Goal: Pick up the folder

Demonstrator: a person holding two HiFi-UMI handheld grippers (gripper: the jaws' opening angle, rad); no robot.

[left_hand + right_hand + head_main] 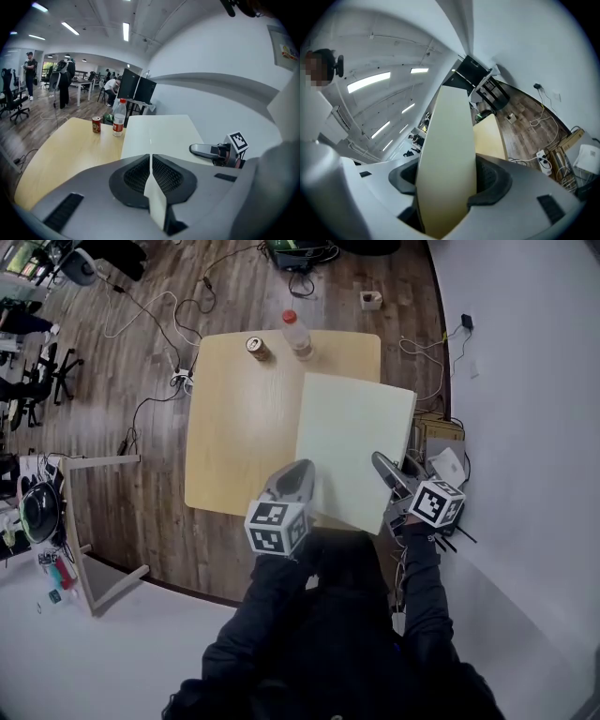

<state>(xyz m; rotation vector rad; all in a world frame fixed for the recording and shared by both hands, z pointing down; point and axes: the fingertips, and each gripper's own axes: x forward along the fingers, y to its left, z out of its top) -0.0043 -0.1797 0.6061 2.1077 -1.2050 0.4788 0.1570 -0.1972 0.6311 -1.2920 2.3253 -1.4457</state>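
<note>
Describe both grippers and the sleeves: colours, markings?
Both the left gripper and right gripper have smooth grey shells with black ribbed pads, and each carries a white cube of black square markers. The sleeves are dark, nearly black.

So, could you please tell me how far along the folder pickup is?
Done: both the left gripper and right gripper are clamped on the near edge of the folder. In hand: that edge looks raised off the table. Left: clearing the far edge, which may be touching it.

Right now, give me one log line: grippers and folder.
left gripper: shut on folder | right gripper: shut on folder | folder: held over table
</note>
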